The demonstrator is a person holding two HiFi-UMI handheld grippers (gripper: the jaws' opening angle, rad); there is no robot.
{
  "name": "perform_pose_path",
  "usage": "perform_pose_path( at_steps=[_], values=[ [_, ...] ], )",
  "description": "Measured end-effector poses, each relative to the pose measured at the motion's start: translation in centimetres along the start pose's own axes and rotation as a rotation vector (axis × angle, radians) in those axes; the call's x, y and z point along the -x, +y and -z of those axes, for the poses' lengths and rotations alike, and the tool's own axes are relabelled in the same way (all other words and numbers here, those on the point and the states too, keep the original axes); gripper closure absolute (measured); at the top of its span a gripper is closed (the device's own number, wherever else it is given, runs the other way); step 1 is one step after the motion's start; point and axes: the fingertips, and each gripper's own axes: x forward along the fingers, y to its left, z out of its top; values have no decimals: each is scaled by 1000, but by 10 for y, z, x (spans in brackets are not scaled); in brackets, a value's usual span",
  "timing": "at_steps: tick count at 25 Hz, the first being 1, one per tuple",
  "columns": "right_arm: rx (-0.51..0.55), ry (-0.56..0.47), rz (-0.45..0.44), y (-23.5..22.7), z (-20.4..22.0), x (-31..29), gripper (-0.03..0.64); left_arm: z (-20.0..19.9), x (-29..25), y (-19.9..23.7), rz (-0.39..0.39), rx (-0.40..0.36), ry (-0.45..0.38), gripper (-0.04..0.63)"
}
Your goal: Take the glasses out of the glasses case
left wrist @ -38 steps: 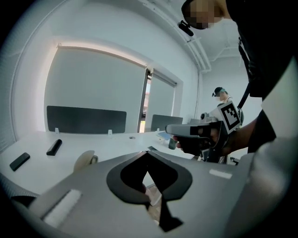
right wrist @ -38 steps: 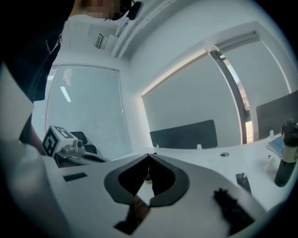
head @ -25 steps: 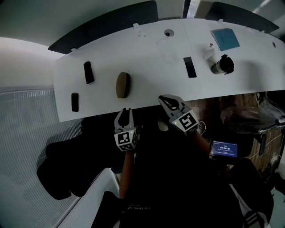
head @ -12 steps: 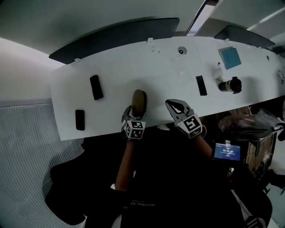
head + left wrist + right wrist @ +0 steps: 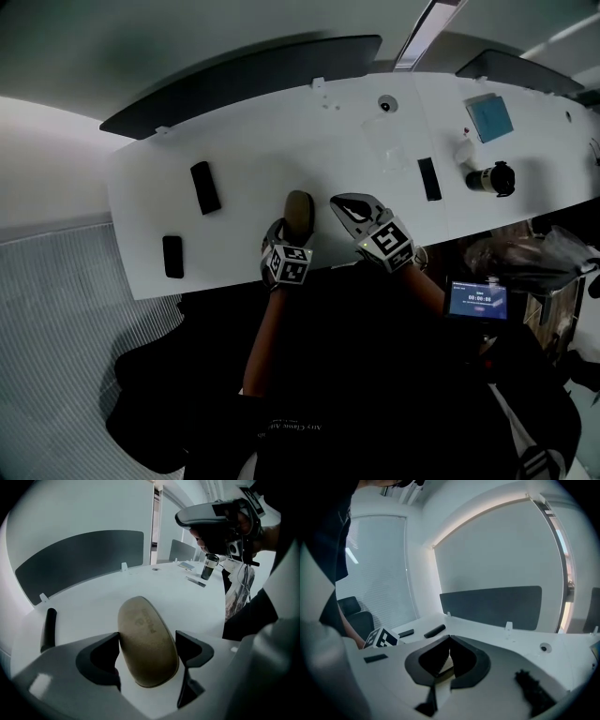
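White desktop point(image 5: 234, 141), seen from above: at its left lie a small black block point(image 5: 172, 256) and, farther back, a black bar point(image 5: 205, 187), both well apart from the work. Near the front edge at centre, the tan glasses case point(image 5: 299, 212) lies shut on the desk, its long axis pointing away from the person. The left gripper point(image 5: 292, 230) angles down over the case's near end with its jaws spread wide, having just been opening. The case sits between them, one pad just beside its left flank and a gap showing at the other, so nothing squeezes it. Just right of the case, the right gripper point(image 5: 341, 202) hovers over the desk, jaws pressed together on nothing, tips aimed toward the case. Farther right lie a thin black slab point(image 5: 428, 178), then a dark-topped tumbler point(image 5: 492, 178), with a blue pad point(image 5: 489, 116) behind it. Off the desk's front edge at right, a small screen point(image 5: 478, 302) glows blue.
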Motion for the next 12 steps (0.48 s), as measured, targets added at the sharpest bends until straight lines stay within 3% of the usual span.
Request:
perform_pose_path(
  at_steps=[7, 12],
  values=[
    [-25, 51, -25, 5, 12, -20, 609, -6, 17, 12, 103, 272, -47, 249],
    [-118, 60, -34, 5, 20, -34, 609, -12, 26, 11, 224, 519, -99, 264]
  ],
)
